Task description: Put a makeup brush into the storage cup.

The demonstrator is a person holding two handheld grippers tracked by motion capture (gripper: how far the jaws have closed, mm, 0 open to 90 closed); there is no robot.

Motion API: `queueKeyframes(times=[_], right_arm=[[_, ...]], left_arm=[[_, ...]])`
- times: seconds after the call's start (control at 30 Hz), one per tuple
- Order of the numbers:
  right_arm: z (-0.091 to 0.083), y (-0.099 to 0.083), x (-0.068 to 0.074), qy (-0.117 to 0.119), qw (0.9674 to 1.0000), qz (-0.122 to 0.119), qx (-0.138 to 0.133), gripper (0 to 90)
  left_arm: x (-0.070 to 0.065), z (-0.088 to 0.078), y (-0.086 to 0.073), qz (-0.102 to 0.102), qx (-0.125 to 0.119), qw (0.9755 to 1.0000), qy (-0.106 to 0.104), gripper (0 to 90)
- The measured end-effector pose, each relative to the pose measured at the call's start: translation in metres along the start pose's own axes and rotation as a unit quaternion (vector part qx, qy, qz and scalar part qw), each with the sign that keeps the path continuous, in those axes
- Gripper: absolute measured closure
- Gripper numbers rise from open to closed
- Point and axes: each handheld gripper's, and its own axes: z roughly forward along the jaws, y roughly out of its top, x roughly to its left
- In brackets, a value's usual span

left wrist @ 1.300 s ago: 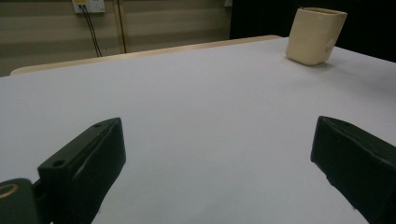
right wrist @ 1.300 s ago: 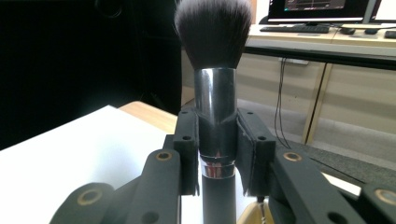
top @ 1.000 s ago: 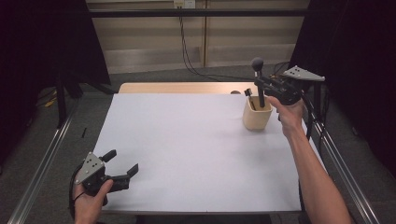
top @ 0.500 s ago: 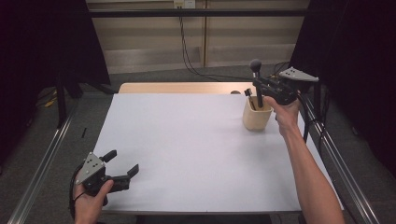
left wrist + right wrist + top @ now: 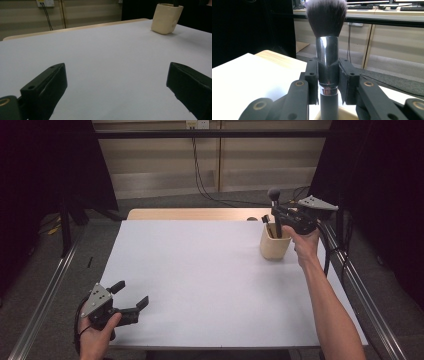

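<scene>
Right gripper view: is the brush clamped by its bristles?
No, the right hand-held gripper clamps the brush on its silver ferrule, below the bristles.

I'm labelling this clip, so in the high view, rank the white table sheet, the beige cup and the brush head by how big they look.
1. White table sheet, by far the largest.
2. Beige cup.
3. Brush head, smallest, held upright over the cup by the right tool.
</scene>
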Motion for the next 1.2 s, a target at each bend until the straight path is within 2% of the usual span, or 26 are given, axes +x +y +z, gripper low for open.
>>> queueKeyframes(times=[1.2], right_arm=[[0.001,-0.039,-0.007,-0.003,0.9999,0.012,0.010,71.7]], left_arm=[[0.000,0.000,0.000,0.000,0.002,1.0000,-0.001,3.3]])
